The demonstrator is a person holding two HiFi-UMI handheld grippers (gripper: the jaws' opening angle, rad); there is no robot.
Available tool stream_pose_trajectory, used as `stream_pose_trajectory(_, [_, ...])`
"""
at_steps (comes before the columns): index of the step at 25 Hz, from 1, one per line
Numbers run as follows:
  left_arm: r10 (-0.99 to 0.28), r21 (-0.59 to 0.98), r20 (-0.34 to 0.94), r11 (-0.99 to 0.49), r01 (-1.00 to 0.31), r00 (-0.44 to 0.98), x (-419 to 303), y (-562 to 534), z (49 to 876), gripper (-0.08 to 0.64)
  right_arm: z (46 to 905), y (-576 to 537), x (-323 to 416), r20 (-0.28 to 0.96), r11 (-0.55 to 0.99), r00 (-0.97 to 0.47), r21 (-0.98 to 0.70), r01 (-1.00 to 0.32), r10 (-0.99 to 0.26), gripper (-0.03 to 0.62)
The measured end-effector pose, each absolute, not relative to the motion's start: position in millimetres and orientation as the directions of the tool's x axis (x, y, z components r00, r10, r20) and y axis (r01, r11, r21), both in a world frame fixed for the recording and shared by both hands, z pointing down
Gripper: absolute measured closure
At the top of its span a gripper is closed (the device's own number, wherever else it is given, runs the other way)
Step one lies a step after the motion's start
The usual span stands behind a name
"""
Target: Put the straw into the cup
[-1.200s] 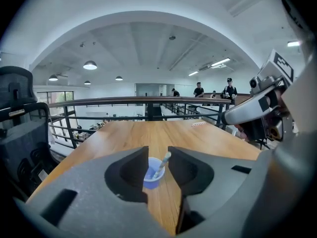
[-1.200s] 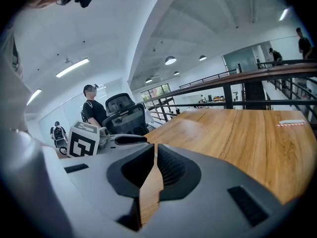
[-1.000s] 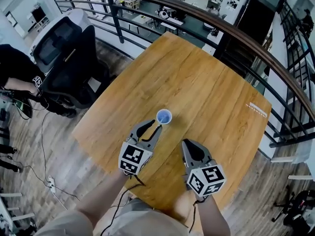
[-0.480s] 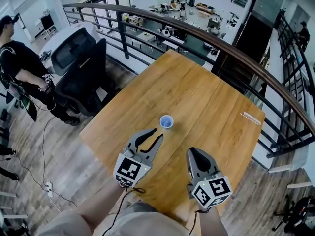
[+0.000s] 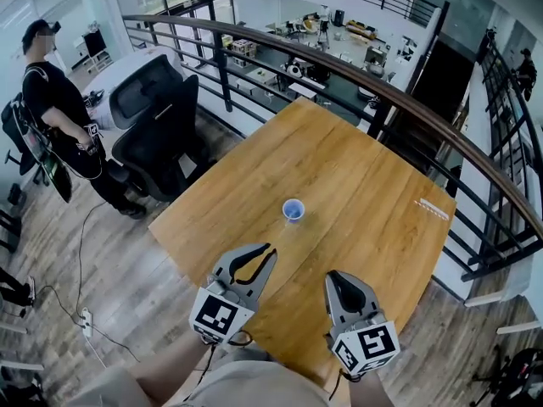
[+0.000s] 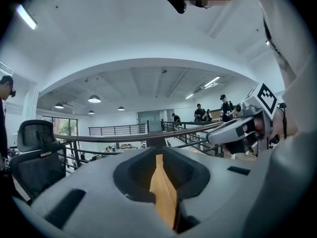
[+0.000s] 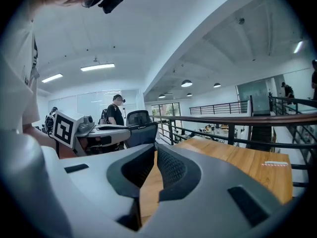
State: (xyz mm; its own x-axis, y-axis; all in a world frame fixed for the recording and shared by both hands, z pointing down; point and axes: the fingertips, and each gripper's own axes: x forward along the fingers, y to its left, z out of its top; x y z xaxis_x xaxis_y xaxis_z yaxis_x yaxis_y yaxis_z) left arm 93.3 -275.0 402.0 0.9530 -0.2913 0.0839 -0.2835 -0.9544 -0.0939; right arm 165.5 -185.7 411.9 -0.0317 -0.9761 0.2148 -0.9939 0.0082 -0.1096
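A small blue cup (image 5: 293,209) stands upright near the middle of the wooden table (image 5: 356,176). The straw (image 5: 431,209), white with red marks, lies flat near the table's far right edge and also shows in the right gripper view as the straw (image 7: 277,163). My left gripper (image 5: 270,251) hovers over the near edge, short of the cup, its jaws a narrow gap apart with nothing between them. My right gripper (image 5: 340,276) sits to its right, jaws closed together and empty. Neither gripper view shows the cup.
A curved dark railing (image 5: 399,100) runs round the table's far side, with a drop to a lower floor beyond it. A black office chair (image 5: 157,121) stands left of the table, and a person (image 5: 64,117) stands farther left. Cables lie on the floor (image 5: 76,303).
Both grippers have drawn back toward the near edge of the table, away from the cup. The cup and the straw have stayed where they were.
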Motion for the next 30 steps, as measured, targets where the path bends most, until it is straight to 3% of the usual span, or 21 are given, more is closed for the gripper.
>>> stream_pose_trajectory(10, [-0.226, -0.039, 0.169, -0.974, -0.222, 0.959, 74, -241, 445, 0.534, 447, -164, 149, 0.258, 0.0, -0.048, -0.18, -0.984, -0.965, 0.561])
stream_pose_trajectory(30, [-0.167, 0.0, 0.226, -0.985, -0.171, 0.96, 66, -223, 464, 0.546, 445, -161, 133, 0.266, 0.029, -0.067, -0.144, -0.989, -0.962, 0.563])
